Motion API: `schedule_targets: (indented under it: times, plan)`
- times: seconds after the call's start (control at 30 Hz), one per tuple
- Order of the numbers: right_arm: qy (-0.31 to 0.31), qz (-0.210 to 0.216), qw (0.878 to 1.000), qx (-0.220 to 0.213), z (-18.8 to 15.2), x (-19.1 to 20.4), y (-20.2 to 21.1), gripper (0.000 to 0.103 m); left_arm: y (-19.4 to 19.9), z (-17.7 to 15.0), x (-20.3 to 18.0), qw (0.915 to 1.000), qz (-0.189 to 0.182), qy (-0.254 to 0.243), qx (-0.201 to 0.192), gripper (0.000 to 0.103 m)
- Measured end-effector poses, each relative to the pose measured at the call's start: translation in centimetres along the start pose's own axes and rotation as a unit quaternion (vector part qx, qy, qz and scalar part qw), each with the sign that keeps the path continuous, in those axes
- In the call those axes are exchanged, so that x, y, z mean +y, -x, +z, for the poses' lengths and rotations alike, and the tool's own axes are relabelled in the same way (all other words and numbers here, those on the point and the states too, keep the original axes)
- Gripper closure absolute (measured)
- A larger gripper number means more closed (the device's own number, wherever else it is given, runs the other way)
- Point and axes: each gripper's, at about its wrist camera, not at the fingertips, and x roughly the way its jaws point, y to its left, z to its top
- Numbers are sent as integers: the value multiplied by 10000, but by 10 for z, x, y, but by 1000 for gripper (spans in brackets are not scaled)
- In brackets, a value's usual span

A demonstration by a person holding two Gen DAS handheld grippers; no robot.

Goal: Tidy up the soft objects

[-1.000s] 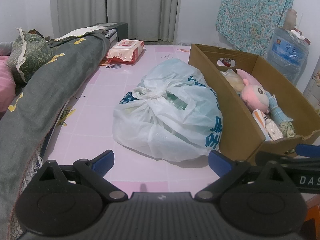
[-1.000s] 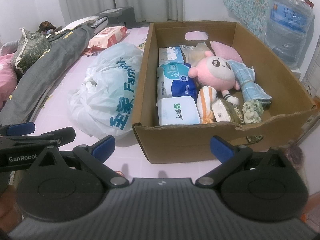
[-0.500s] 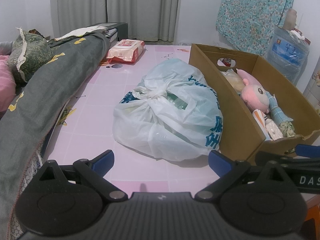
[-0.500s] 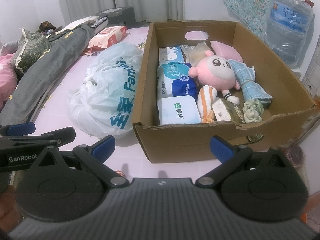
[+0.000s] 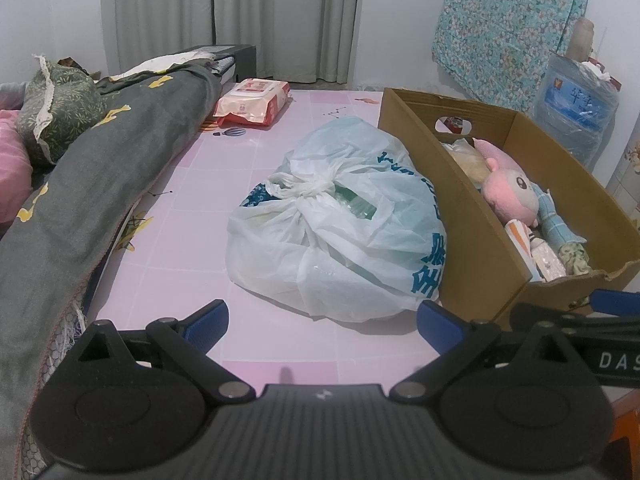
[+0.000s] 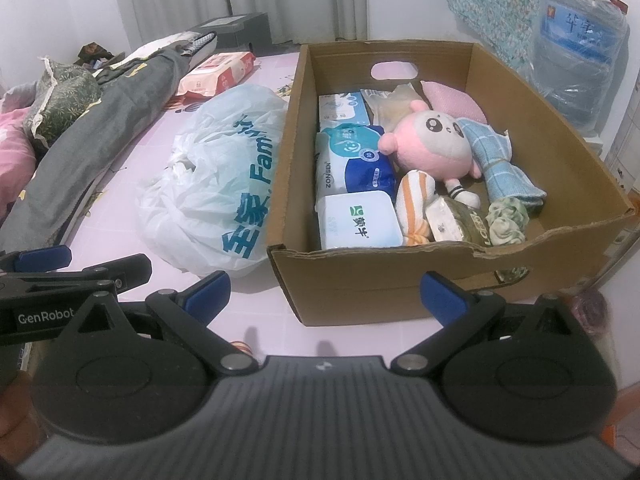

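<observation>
Cardboard box [image 6: 472, 288] holding pink plush [image 6: 430, 146], tissue packs [image 6: 358, 222], rolled cloths [image 6: 506, 168], both grippers' fingers [image 5: 208, 320] released, empty

Both tongs [image 5: 322, 322] [image 6: 325, 300] agape, empty

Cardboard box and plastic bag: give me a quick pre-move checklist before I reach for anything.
1. Left gripper jaws open, empty: ok.
2. Right gripper jaws open, empty: ok.
3. Cardboard box upright, top open: ok.
4. Free room in the box: ok on its right side; the left is packed with tissue packs, the pink plush toy sits mid-box.
5. White plastic bag knotted shut, leaning against the box: ok.
6. Bag contents soft: cannot tell.
</observation>
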Motion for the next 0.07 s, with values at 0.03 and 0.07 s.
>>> schedule_targets:
  times: [0.03,0.07]
  plan:
    - [1,4,10000,-4,0,1,0,1,0,0,1,10000,2,1,-4,2]
    - [0,9,10000,-6,-2,2,0,1,1,-1,1,10000,4,2,-7,2]
